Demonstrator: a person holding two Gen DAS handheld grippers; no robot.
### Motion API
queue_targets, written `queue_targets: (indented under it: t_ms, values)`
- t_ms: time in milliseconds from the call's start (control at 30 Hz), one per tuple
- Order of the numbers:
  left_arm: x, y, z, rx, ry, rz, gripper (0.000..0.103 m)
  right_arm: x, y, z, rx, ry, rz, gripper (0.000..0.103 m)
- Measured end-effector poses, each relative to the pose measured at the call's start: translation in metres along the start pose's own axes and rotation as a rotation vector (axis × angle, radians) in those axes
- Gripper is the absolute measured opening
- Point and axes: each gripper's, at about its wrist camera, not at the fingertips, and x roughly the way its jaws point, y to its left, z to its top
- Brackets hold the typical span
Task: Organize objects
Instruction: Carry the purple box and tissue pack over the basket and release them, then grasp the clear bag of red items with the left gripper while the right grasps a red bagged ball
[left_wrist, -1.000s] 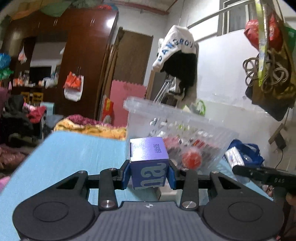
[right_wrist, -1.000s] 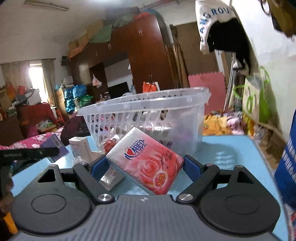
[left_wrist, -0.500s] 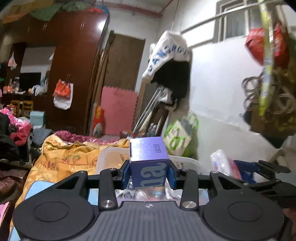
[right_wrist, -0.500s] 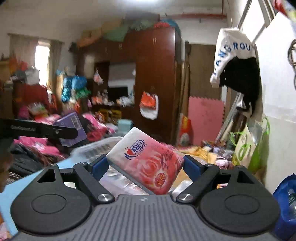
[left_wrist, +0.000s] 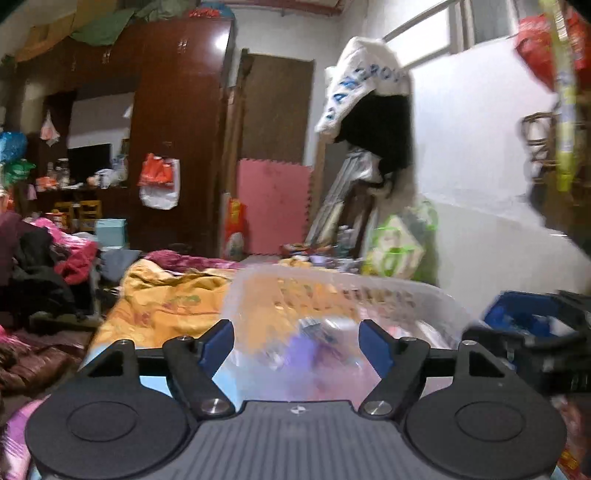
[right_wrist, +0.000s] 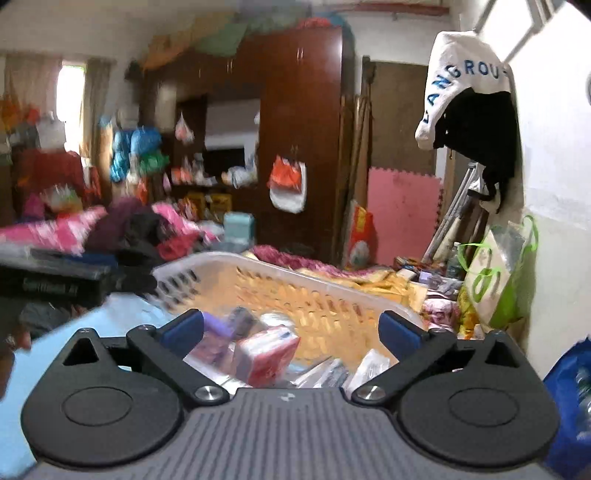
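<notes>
One white basket (right_wrist: 280, 273) at frame center, holding one red tissue pack (right_wrist: 266, 354) and one purple box (right_wrist: 218, 339). Two grippers, left gripper (left_wrist: 295, 343) and right gripper (right_wrist: 291, 328), both spread wide, empty, level above basket, low in frame.

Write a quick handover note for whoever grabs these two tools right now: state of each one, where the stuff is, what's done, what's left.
Left tool: open, empty, above the near edge of the basket.
Right tool: open, empty, also over the basket.
Purple box: inside the basket, blurred, below the left tool.
Tissue pack: inside the basket, beside the purple box, among other packets.
Done: both items are in the basket.
Left: the views show no other loose items on the blue table; look around it for anything else to collect before continuing.
</notes>
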Motion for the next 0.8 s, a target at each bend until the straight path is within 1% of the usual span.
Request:
queue_targets:
  t_ms: [67,100,167,233,267,333,367,433,467,533,633,700,800]
  values:
    - [-0.017,-0.005,-0.026,0.030,0.026,-0.043,0.084,-0.019,-0.005,-0.023,0.086,-0.043,0.054,0.103]
    - [-0.023,-0.007,-0.041,0.042,0.050,-0.044,0.084,-0.025,-0.007,-0.036,0.107,-0.036,0.068,0.103]
    - [-0.032,-0.010,-0.064,0.054,0.073,-0.045,0.084,-0.027,-0.015,-0.066,0.161,0.012,0.102,0.103]
    - [-0.035,-0.018,-0.079,0.070,0.085,-0.062,0.084,-0.023,-0.026,-0.090,0.235,0.054,0.099,0.103]
    - [-0.036,-0.021,-0.084,0.084,0.089,-0.071,0.084,-0.019,-0.033,-0.099,0.270,0.075,0.093,0.103]
    - [-0.028,-0.034,-0.089,0.130,0.111,-0.074,0.082,-0.016,-0.042,-0.108,0.346,0.096,0.117,0.103]
    - [-0.025,-0.039,-0.093,0.146,0.122,-0.067,0.080,-0.017,-0.044,-0.107,0.362,0.093,0.130,0.103]
    - [-0.019,-0.044,-0.099,0.148,0.140,-0.046,0.063,-0.017,-0.042,-0.104,0.348,0.085,0.127,0.103]
    - [-0.016,-0.044,-0.102,0.142,0.151,-0.038,0.045,-0.017,-0.040,-0.101,0.334,0.086,0.120,0.103]
    - [-0.012,-0.039,-0.105,0.116,0.156,-0.048,0.045,-0.015,-0.033,-0.099,0.318,0.084,0.127,0.103]
    - [-0.024,-0.032,-0.107,0.106,0.116,-0.038,0.045,-0.010,-0.021,-0.095,0.287,0.084,0.199,0.103]
    - [-0.034,-0.025,-0.108,0.095,0.096,-0.048,0.045,-0.001,-0.005,-0.091,0.252,0.099,0.212,0.101]
    - [-0.045,-0.011,-0.108,0.077,0.066,-0.038,0.045,0.015,0.017,-0.084,0.194,0.132,0.179,0.088]
